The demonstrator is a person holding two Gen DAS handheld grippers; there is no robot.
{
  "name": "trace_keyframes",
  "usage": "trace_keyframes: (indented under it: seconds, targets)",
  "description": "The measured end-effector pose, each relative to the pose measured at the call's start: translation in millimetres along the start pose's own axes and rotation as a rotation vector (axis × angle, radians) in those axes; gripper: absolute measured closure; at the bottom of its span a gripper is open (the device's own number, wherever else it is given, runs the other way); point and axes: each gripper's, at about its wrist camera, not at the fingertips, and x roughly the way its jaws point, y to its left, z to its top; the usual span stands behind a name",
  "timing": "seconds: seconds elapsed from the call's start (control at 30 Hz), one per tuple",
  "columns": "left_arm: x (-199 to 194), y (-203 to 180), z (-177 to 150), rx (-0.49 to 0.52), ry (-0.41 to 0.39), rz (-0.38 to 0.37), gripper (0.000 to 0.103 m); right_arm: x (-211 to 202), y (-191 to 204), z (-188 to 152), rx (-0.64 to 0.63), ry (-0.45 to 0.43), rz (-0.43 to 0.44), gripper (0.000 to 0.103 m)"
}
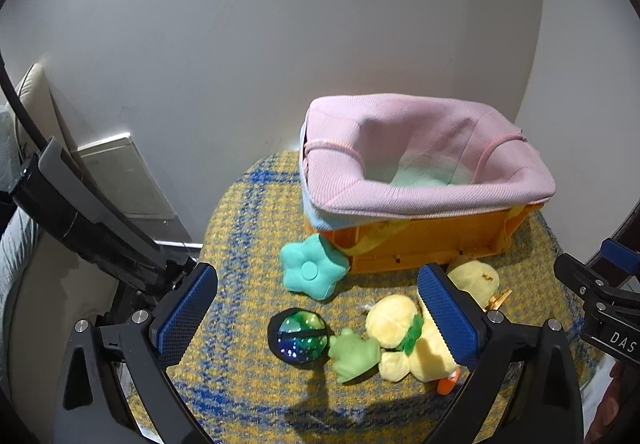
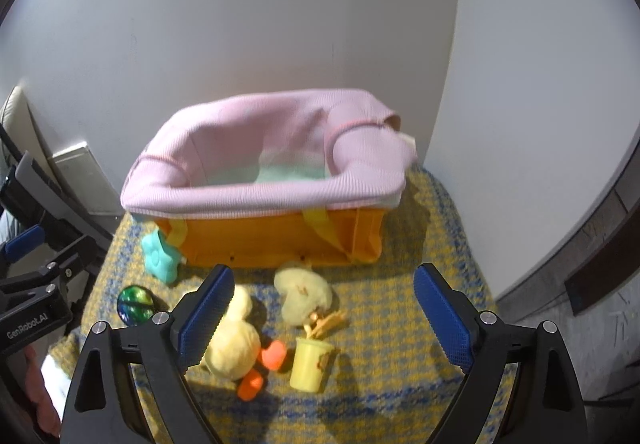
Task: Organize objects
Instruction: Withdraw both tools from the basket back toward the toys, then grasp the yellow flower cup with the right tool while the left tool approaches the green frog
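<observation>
Blue-padded and gaping wide, hovering with the left gripper (image 1: 316, 308) over the toys in the lower middle of its frame, clamping nothing; doing likewise with the right gripper (image 2: 325, 304), equally wide and empty. Aiming, by the look of it, at getting loose toys into the pink-lined orange basket (image 1: 420, 240), sitting in the upper right of the left view on the woven cloth (image 1: 240, 224).

Risking a double catch on the left: closing over the yellow duck plush (image 1: 394, 320) while also nipping the green frog (image 1: 354, 354) seemingly touching it (or nudging the glitter ball (image 1: 298, 336) just beside the frog and sending it rolling off the cloth). Risking, on the right, tipping the upright yellow cup (image 2: 308, 364) at lower middle, standing just beside the duck's orange feet. Also courting a clash between the two grippers, both crowding the same small cluster.
</observation>
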Motion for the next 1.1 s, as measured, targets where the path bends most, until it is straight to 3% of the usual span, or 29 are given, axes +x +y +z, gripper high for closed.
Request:
trace_keyframes:
  seconds: [0.47,0.9,1.1]
  targets:
    - [22,0,-53,-0.005,0.039,0.028,0.001,39,-4,-58,0.027,0.114,-0.036,0.013]
    - [47,-3,-81,0.017,0.085,0.048,0.001,79,-1,-90,0.045,0.219,-0.027,0.036]
    - [55,-3,-88,0.015,0.106,0.054,0.001,92,1,-97,0.046,0.242,-0.023,0.038]
